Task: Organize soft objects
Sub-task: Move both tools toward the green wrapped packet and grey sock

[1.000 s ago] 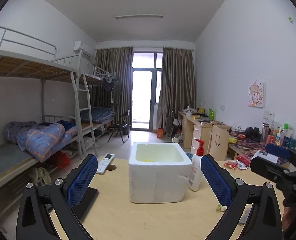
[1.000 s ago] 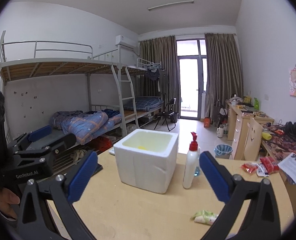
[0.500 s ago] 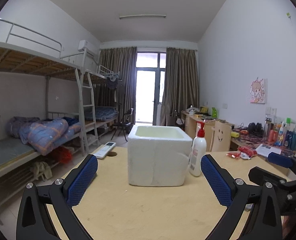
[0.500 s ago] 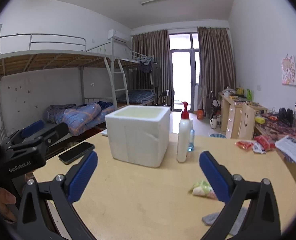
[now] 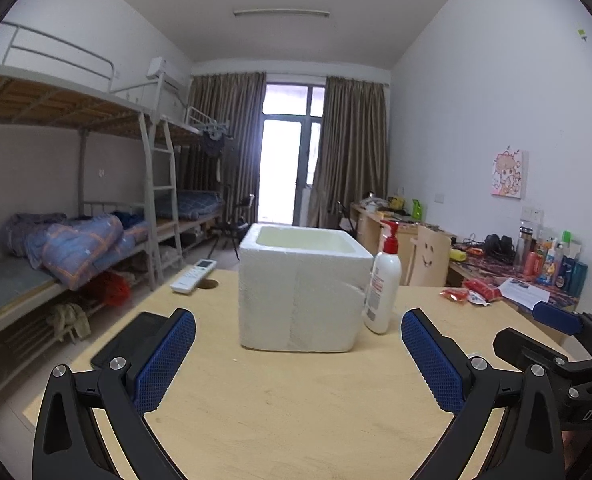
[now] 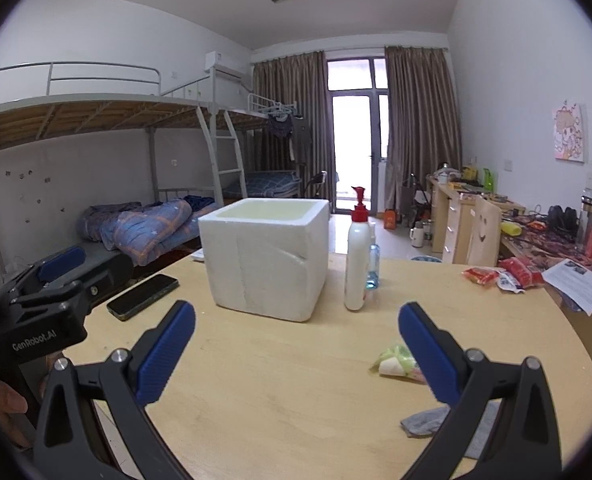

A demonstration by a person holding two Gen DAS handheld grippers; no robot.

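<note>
A white foam box (image 5: 300, 288) stands open-topped in the middle of the wooden table (image 5: 288, 408); it also shows in the right wrist view (image 6: 266, 260). A small green-and-white soft item (image 6: 396, 362) lies on the table beside my right gripper's right finger. A grey cloth (image 6: 428, 422) lies near the table's front right, partly hidden by that finger. My left gripper (image 5: 298, 360) is open and empty, in front of the box. My right gripper (image 6: 296, 352) is open and empty, also in front of the box.
A white pump bottle (image 6: 358, 256) stands right of the box, with a small blue bottle (image 6: 372, 268) behind it. A black phone (image 6: 143, 290) lies at the table's left. A white remote (image 5: 194, 275) lies at the far left edge. Red snack packets (image 6: 504, 274) lie at far right.
Both grippers have dropped lower and pulled slightly back from the box over the last second. The soft item and grey cloth came into the right wrist view. Both grippers stayed open.
</note>
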